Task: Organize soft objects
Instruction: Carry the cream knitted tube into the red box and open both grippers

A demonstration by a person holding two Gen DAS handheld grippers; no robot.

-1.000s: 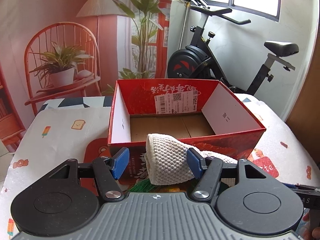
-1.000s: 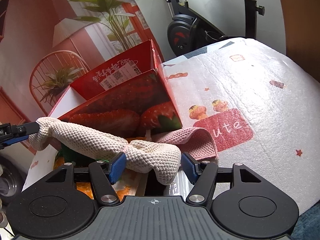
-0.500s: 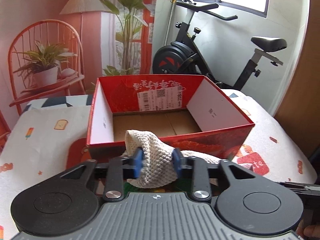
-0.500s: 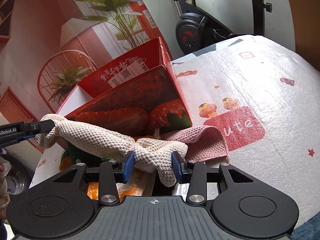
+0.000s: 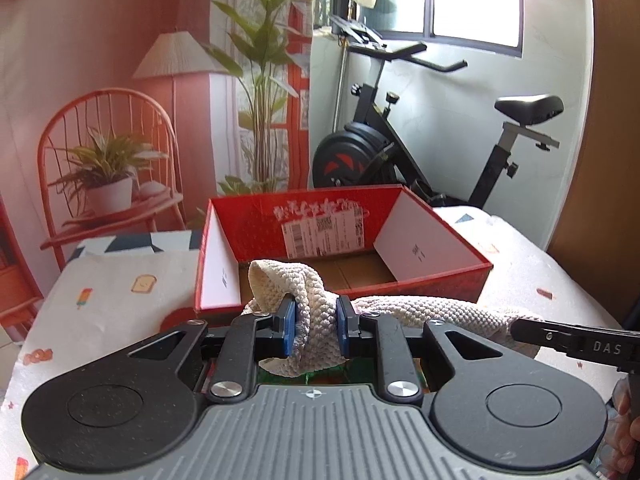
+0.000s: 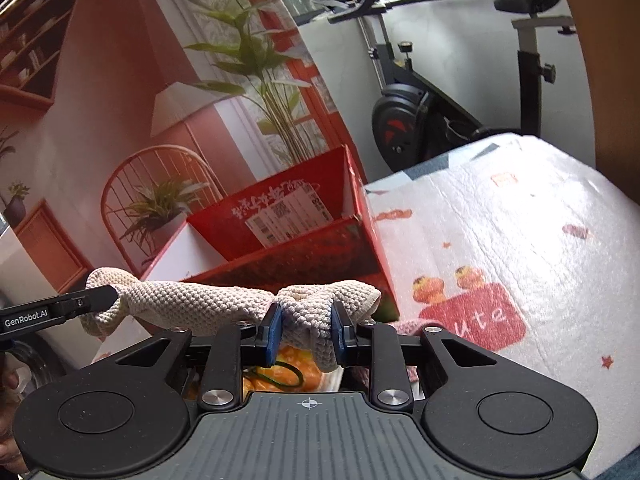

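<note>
Patterned tabletop — cream cloth between closing claws

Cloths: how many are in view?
2. A cream cloth stretched between the left gripper and right gripper; a pink cloth on the table behind the right gripper, mostly hidden. More may be hidden.

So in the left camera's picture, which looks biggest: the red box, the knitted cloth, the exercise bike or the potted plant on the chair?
1. Exercise bike
2. Red box
3. Knitted cloth, though it is nearest the lens, so enlarged
4. Potted plant

Bike and box are close, and the bike stands farther back.
</note>
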